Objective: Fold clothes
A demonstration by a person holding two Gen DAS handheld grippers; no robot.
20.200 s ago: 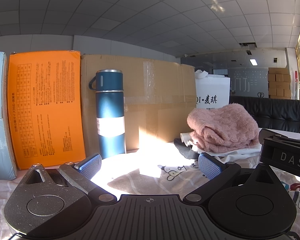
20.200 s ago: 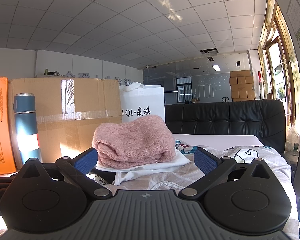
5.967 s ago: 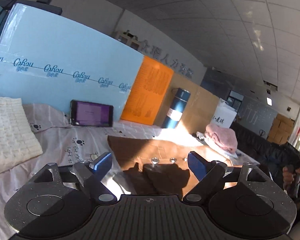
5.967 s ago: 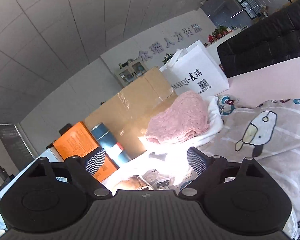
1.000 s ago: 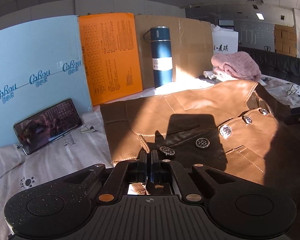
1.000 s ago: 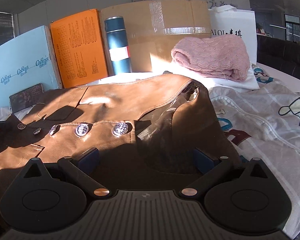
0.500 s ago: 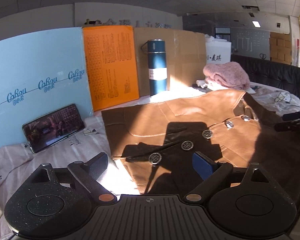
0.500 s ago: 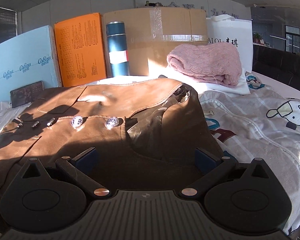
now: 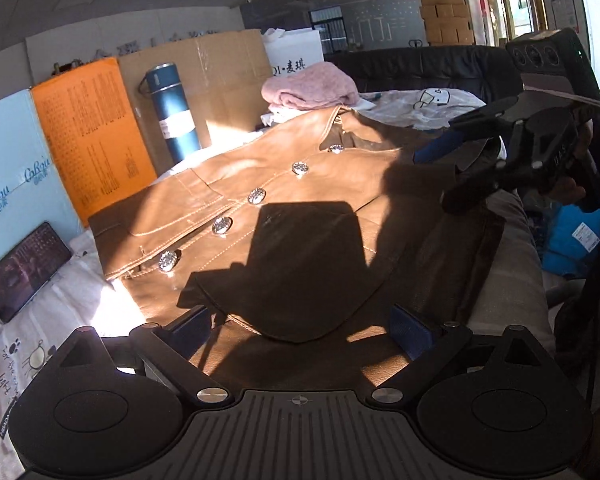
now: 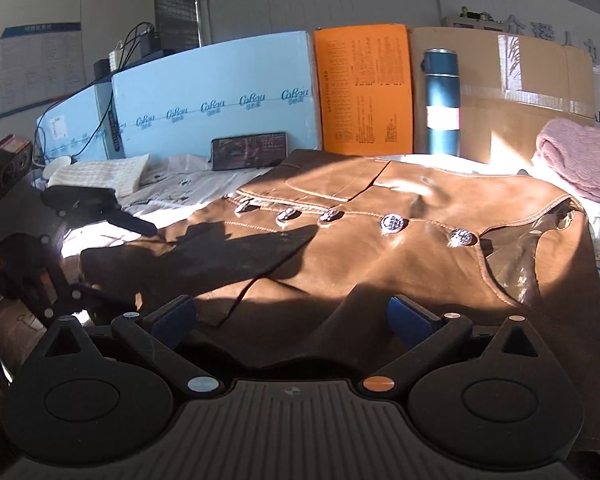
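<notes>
A brown leather jacket [image 9: 284,208] with a row of silver buttons lies spread flat on the bed; it also shows in the right wrist view [image 10: 400,248]. My left gripper [image 9: 300,322] is open and empty, over the jacket's near hem. My right gripper [image 10: 292,312] is open and empty, over the jacket's near edge close to the collar. The right gripper also shows in the left wrist view [image 9: 456,172], hovering above the jacket's right side. The left gripper shows in the right wrist view [image 10: 112,256] at the left.
A folded pink sweater [image 9: 308,88] lies on white cloth at the back. A blue flask [image 10: 442,102], an orange board [image 10: 364,88], a cardboard box [image 10: 532,96], a light blue board [image 10: 216,100] and a phone [image 10: 249,151] line the back. A cream knit piece [image 10: 104,174] lies left.
Both grippers have swung to face the jacket from opposite ends. The left gripper, shut a second ago, stands open. The jacket lies as before.
</notes>
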